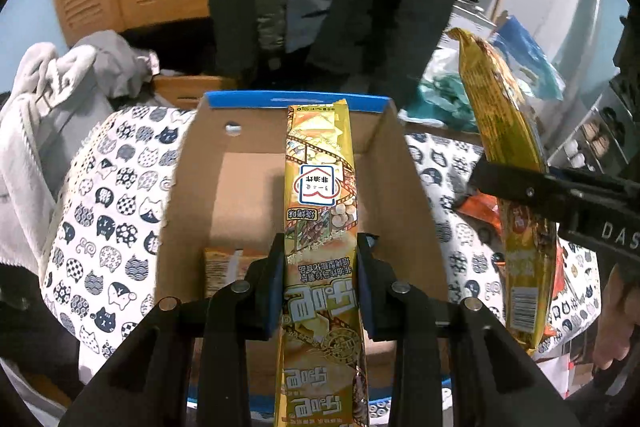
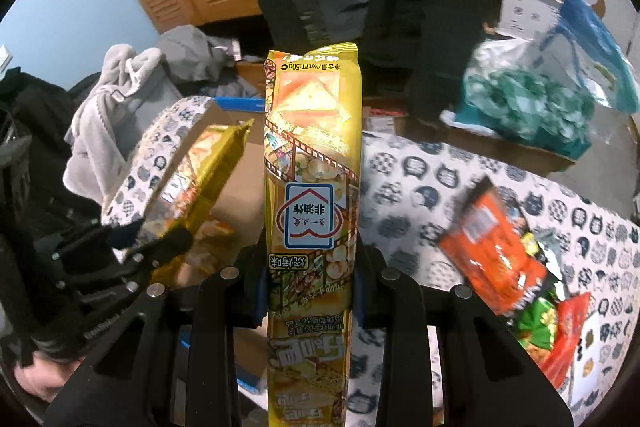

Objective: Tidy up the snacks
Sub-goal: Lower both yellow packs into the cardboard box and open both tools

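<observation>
Our left gripper (image 1: 322, 283) pinches one yellow snack pack (image 1: 320, 195), which juts forward over the open cardboard box (image 1: 192, 155) just beyond it. Our right gripper (image 2: 310, 287) clamps a second yellow pack (image 2: 314, 155); orange and green snack bags (image 2: 504, 259) lie to its right on the cat-print cloth (image 2: 420, 179).

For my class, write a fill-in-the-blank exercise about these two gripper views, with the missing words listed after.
1. Each hand-held gripper, left and right, is shut on a long ____ snack packet.
2. The left packet hangs over an open ____ box.
3. The cloth under the box is printed with ____ faces.
4. Loose orange packets lie to the ____ of the right packet.

Missing words: yellow; cardboard; cat; right
</observation>
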The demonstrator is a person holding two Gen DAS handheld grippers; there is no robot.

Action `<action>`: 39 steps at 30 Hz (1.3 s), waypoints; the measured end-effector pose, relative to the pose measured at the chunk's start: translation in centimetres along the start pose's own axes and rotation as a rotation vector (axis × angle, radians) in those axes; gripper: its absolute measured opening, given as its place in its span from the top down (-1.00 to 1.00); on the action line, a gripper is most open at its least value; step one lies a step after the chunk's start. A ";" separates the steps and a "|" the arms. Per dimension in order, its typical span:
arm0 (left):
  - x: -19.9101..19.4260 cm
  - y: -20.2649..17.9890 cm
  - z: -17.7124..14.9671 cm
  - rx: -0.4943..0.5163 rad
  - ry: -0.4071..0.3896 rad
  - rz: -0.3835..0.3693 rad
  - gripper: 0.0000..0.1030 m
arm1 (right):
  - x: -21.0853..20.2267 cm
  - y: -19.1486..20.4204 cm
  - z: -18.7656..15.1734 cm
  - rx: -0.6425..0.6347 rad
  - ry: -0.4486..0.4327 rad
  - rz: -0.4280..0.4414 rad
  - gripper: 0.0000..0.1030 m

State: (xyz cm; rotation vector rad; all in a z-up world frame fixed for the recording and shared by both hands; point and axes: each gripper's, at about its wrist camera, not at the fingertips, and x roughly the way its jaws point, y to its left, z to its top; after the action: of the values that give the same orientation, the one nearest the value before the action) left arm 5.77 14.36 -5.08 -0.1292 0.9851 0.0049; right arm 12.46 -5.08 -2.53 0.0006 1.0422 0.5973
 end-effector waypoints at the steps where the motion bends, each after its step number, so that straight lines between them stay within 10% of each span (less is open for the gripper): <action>1: 0.1 0.5 0.0 -0.007 0.001 0.004 0.39 | 0.5 0.5 0.3 0.001 0.004 0.005 0.42; 39: 7.7 5.8 0.0 -0.116 0.173 0.049 0.37 | 14.8 3.5 0.6 0.020 0.302 -0.003 0.35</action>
State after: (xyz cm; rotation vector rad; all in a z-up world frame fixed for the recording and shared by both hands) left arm 9.73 19.69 -12.11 -0.2146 1.1608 0.0978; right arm 16.65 4.93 -13.21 -0.0758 1.3410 0.5959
